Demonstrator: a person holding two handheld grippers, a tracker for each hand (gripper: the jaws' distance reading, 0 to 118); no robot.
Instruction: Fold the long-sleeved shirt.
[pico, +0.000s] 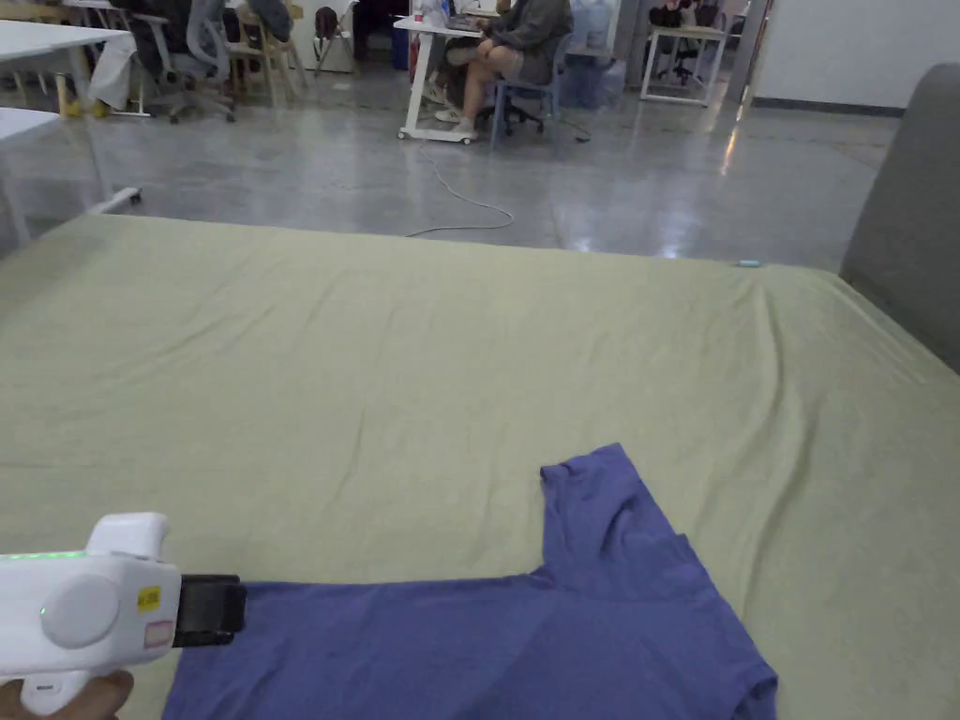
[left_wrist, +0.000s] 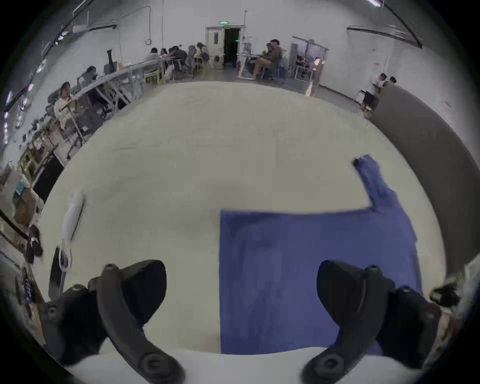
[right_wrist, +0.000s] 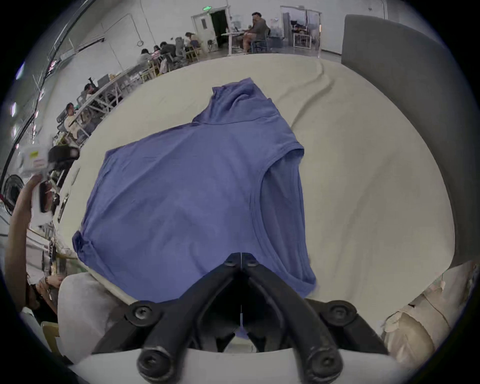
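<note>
Open workroom, grey floor (pico: 328, 178), desks with seated people. Blue shirt (right_wrist: 181, 197) lies flat on green-sheeted bed (pico: 375, 375). Left gripper (left_wrist: 241, 288) fingers apart beside the hem; right gripper (right_wrist: 241, 259) fingers together, whether pinching cloth unclear.

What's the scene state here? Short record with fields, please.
garment: blue shirt, spread flat, one sleeve pointing toward the far edge
surface: bed with a pale green sheet
left gripper: open, jaws wide apart, above the shirt's edge, holding nothing
right gripper: jaws closed together at the shirt's near edge; whether cloth is pinched cannot be told
folding: none visible yet
background: people seated at desks
</note>
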